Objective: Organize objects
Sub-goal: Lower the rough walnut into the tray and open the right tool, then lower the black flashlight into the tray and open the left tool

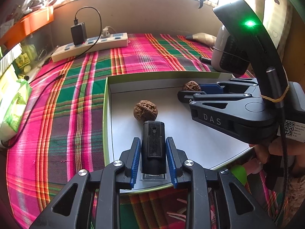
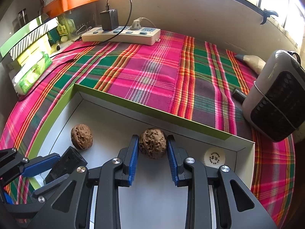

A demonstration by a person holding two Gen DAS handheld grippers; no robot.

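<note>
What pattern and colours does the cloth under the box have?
The cloth is plaid: pink and green blocks crossed by orange, white and yellow stripes. The right wrist view shows it best.

The right gripper [image 1: 183,93] bears the raised letters "DAS" on its side.

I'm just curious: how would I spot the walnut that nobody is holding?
Find the shallow white box with green sides on the plaid cloth. Two walnuts are inside; the free walnut lies near the box's left wall, beyond the left gripper's black device. The other walnut sits between blue pads.
</note>
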